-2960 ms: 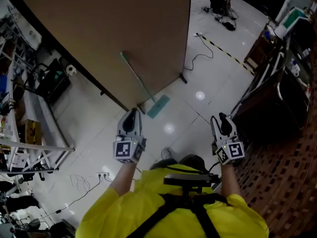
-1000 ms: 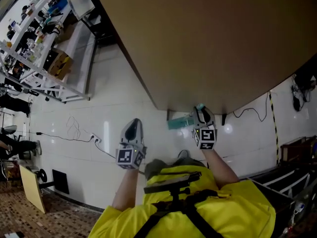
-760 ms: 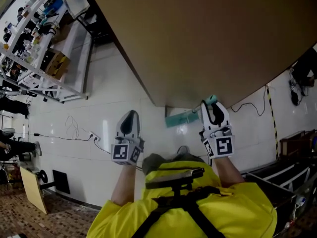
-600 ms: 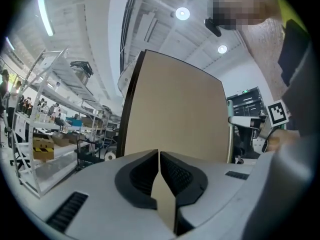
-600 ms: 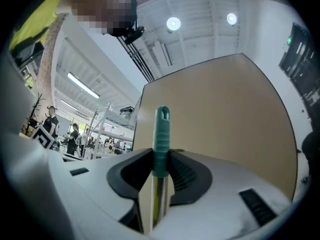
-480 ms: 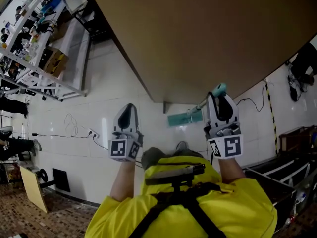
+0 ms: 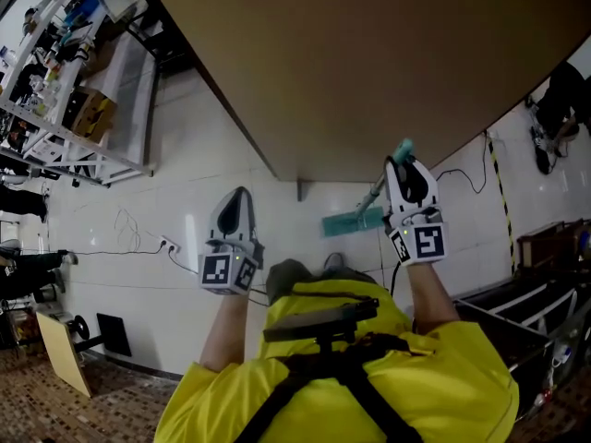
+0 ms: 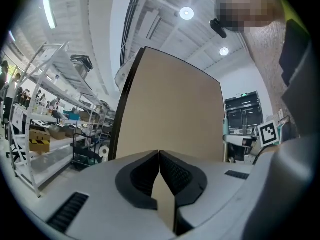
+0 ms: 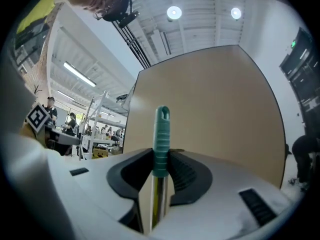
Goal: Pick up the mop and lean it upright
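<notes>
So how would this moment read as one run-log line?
right tool: shut on mop handle | left tool: shut, empty | mop head: near brown board

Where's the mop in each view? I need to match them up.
Head view: mop right of centre, handle in the right gripper, head toward centre.
Left gripper view: not clearly in it.
Right gripper view: centre, teal grip between the jaws.
Shared landmark: the brown board.
</notes>
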A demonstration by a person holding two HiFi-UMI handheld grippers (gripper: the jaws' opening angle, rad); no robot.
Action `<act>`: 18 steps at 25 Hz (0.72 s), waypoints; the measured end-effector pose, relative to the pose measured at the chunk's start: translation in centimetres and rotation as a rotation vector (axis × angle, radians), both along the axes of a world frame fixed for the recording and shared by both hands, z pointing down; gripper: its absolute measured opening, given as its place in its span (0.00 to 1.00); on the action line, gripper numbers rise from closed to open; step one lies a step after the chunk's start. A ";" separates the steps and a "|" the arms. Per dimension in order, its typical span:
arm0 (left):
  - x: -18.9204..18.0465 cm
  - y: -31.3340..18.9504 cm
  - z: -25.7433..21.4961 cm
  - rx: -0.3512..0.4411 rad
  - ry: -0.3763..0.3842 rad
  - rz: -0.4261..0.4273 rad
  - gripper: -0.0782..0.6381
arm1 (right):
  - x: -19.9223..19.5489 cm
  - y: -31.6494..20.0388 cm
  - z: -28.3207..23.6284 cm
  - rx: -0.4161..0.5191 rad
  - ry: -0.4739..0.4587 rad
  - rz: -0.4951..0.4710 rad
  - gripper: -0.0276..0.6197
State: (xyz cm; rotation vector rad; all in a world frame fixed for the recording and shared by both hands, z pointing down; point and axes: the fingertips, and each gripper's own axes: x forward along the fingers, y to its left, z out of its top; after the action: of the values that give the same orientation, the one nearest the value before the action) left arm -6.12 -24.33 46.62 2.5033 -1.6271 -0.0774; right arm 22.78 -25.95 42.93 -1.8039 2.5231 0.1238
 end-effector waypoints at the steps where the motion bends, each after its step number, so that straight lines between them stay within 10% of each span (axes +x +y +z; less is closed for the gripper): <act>1: 0.2 0.1 0.2 -0.008 -0.001 0.005 0.12 | 0.4 -0.5 1.5 -0.015 0.004 0.005 0.20; 18: 3.5 2.1 4.9 -0.151 -0.063 0.057 0.12 | 4.6 -13.6 25.5 -0.332 0.051 0.107 0.20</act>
State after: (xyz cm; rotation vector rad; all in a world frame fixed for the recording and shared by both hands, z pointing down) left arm -2.66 -22.26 51.56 2.4584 -1.5218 0.1276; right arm 27.35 -39.53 68.39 -2.0741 2.6072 -0.2667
